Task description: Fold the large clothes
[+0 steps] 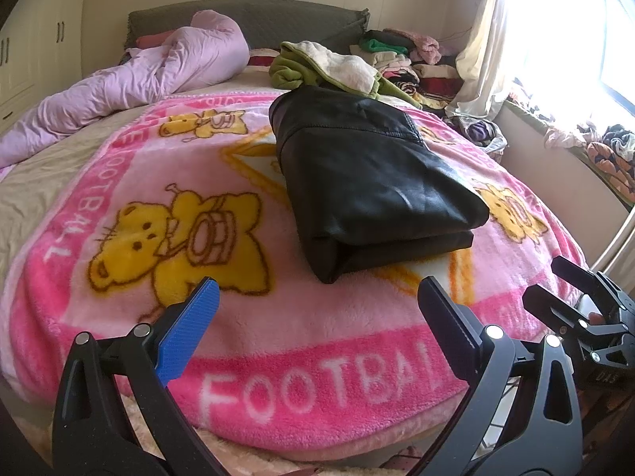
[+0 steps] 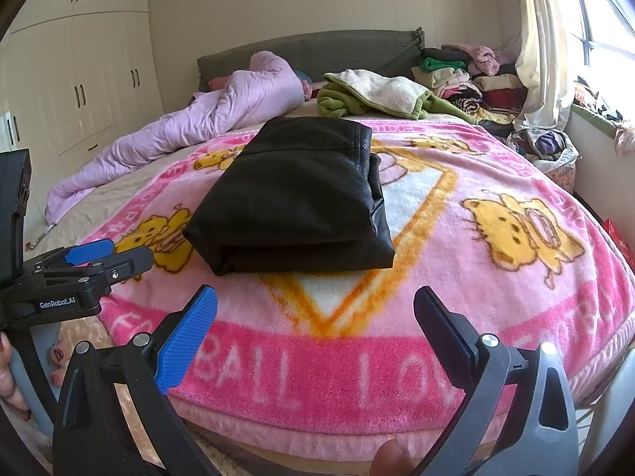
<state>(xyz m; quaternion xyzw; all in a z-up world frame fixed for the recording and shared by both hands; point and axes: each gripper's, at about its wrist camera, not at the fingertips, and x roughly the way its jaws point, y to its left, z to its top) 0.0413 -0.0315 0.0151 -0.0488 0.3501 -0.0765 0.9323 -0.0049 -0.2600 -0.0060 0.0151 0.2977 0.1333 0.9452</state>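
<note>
A bed fills both views, covered by a pink fleece blanket (image 1: pixel 278 337) printed with yellow cartoon bears, an orange-edged white triangle and the word FOOTBALL along its near edge. Under the blanket, toward the bed's left side, a beige sheet (image 1: pixel 27 182) shows, and on it a crumpled lilac duvet (image 1: pixel 158 75) runs up to the dark headboard (image 1: pixel 246 20). Near the head of the bed lies a green garment (image 1: pixel 317 67) with a cream lining. Stacks of folded clothes (image 1: pixel 401 59) sit at the bed's far right corner, beside a pale curtain (image 1: pixel 488 39) and a bright window. More clothes lie along the window ledge. In the right wrist view, white wardrobes (image 2: pixel 79 71) line the left wall.

The black jacket (image 1: pixel 373 174), leather-like, lies folded into a thick oblong pad in the middle of the blanket, over the triangle. Its long axis runs from the foot of the bed toward the headboard, slightly slanted; the doubled fold edge faces the near edge, and a stitched seam crosses its far end.

The left gripper (image 1: pixel 317 317) hovers over the blanket's near edge, short of the jacket, fingers spread and holding nothing. The right gripper (image 2: pixel 315 317) hovers likewise near the same edge, fingers spread wide and empty. Each gripper appears at the side of the other's view.
</note>
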